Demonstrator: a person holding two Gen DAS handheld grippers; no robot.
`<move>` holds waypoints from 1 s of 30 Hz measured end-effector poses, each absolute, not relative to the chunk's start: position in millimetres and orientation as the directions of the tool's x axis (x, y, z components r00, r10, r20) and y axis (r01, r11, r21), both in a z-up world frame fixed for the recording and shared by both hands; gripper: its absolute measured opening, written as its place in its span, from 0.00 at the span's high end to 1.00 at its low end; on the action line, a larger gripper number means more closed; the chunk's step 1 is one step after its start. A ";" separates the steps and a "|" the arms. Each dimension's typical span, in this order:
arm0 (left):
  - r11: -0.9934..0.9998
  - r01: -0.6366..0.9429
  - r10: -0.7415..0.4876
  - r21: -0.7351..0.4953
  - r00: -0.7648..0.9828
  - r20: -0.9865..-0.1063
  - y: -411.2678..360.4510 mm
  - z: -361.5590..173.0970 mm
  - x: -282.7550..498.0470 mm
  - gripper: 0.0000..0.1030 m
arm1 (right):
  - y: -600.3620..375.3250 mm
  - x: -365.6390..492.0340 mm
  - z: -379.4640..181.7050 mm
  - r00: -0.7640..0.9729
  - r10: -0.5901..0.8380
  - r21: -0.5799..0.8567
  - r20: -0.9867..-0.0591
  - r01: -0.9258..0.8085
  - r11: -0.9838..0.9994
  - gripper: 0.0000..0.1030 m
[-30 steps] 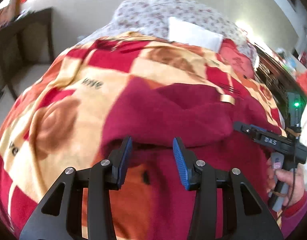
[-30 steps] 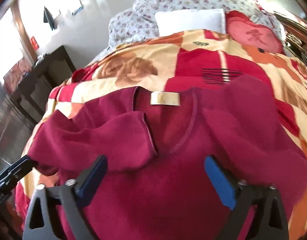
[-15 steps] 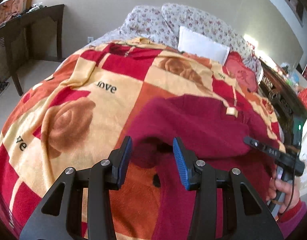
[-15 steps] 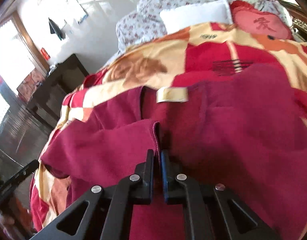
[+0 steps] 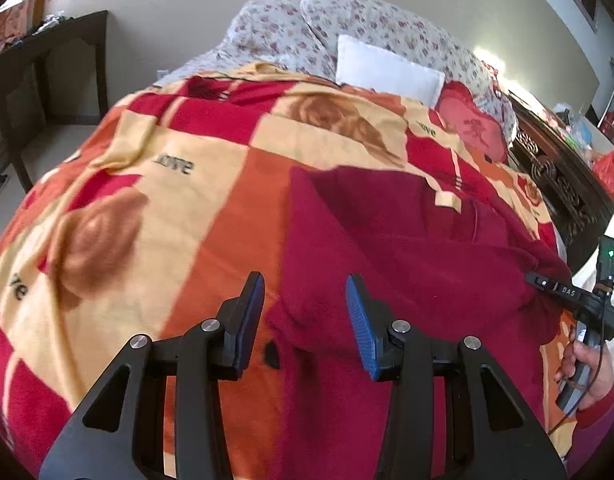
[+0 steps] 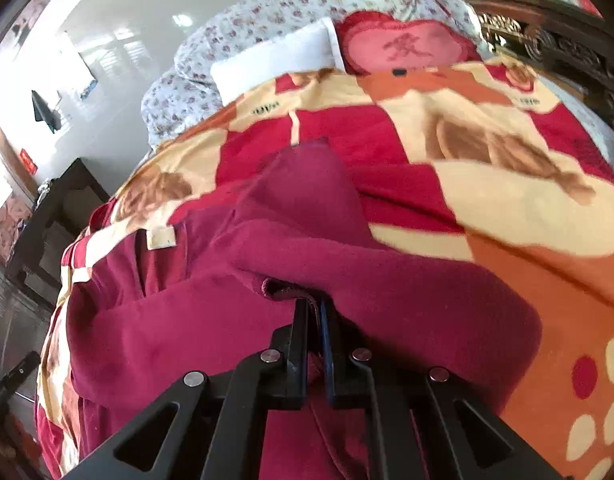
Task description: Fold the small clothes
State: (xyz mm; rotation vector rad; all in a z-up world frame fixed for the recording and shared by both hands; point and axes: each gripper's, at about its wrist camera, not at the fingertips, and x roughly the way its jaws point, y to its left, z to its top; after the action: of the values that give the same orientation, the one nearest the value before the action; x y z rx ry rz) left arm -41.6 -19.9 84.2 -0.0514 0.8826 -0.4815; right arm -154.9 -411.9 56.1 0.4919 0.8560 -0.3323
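The top [image 5: 407, 248], a dark red knit, lies spread on the blanket [image 5: 179, 184] of a bed, its neck label [image 6: 161, 237] facing up. Folding looks barely begun: 1 sleeve [image 6: 367, 272] is lifted and draped across the body toward the middle, while the rest lies loose and rumpled, with no crisp crease anywhere. Both side folds and the final halving seem left to do.

The right gripper [image 6: 314, 312] has its jaws pressed together, pinching a fold of the red cloth at the sleeve's edge. The left gripper [image 5: 305, 312] hangs over the top's near left edge with jaws spread about halfway and nothing between the pads; cloth lies below them, untouched as far as I can tell.

The hem and the lower body are cut off under both grippers. The other sleeve cannot be picked out from the bunched cloth. A hand [image 5: 587, 368] at the left view's right edge holds the right gripper's handle; motion blur softens the blanket
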 end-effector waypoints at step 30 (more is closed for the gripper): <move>0.952 0.228 -0.289 -0.203 0.463 -0.838 -23.0 20.1 6.9 0.51 | -194.2 20.4 31.1 0.477 0.181 0.016 -0.860 -0.328 0.944 0.64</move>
State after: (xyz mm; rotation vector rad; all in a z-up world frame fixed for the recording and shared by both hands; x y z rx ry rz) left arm 6.9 -23.0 20.1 -0.0653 1.0427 -0.3178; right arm 20.4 -194.2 31.1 -0.1584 1.0283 0.3126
